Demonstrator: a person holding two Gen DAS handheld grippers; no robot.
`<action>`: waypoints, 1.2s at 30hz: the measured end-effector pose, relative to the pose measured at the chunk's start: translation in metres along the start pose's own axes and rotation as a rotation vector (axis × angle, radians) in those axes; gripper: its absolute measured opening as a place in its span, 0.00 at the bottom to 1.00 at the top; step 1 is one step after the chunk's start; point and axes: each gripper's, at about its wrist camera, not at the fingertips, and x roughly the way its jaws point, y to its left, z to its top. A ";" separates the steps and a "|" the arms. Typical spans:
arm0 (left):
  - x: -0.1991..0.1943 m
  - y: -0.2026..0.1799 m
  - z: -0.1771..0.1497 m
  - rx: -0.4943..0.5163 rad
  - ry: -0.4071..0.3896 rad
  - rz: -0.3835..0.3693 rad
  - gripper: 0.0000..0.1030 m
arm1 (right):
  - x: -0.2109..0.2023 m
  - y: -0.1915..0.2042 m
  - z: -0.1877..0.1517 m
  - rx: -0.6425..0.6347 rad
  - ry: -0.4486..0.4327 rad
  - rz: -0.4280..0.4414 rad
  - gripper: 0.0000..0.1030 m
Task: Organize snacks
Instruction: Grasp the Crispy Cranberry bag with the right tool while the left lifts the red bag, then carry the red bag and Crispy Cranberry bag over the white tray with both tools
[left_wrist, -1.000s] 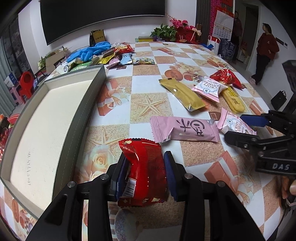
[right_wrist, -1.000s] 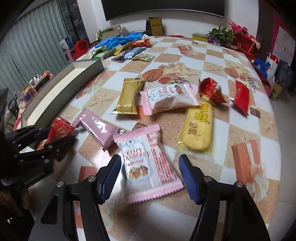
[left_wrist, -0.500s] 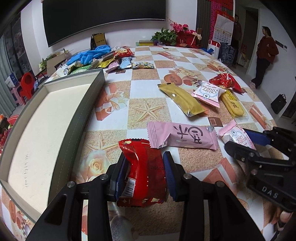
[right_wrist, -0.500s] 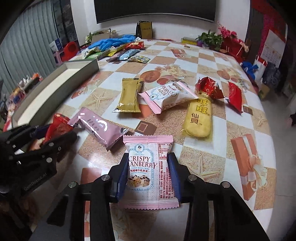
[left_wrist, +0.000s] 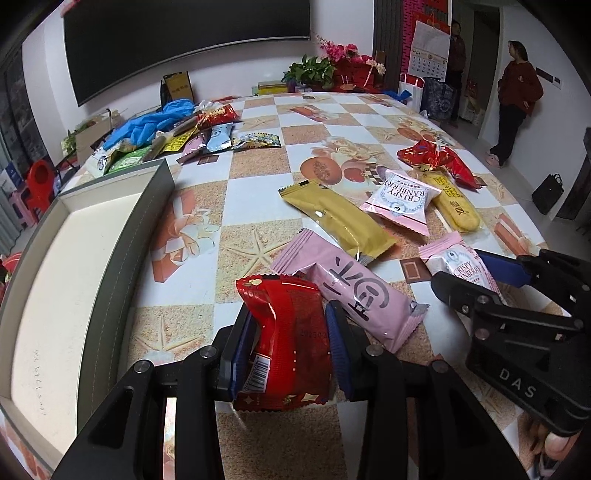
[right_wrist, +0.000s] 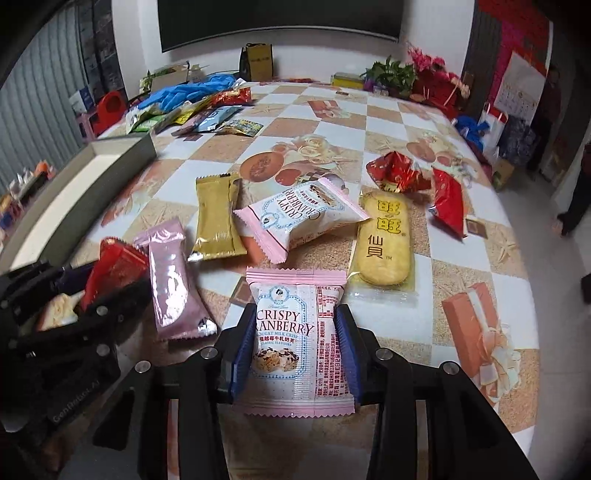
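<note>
Left gripper (left_wrist: 290, 339) is clamping a red snack packet (left_wrist: 284, 343), fingers narrowed onto its sides, packet's long axis running along the fingers. Right gripper (right_wrist: 295, 341) is pinching a pink-and-white cranberry packet (right_wrist: 299, 343); its jaws have just been closing, and the pads are now pressing both edges. Both tools are pointing steeply down at the table (left_wrist: 258, 177), side by side near its front edge. The open grey box (left_wrist: 88, 258) is lying to the left, long side running near-to-far, closer to the left gripper. Whether the packets are lifting clear of the table is hard to tell.
</note>
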 end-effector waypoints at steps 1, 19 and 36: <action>0.000 -0.001 0.000 0.001 -0.001 0.004 0.41 | 0.000 -0.001 -0.002 0.016 -0.004 -0.003 0.41; -0.035 0.008 0.002 -0.042 0.030 -0.098 0.27 | -0.046 -0.002 -0.015 0.229 -0.029 0.233 0.40; -0.082 0.105 -0.006 -0.181 -0.019 -0.007 0.27 | -0.055 0.071 0.012 0.134 -0.044 0.340 0.41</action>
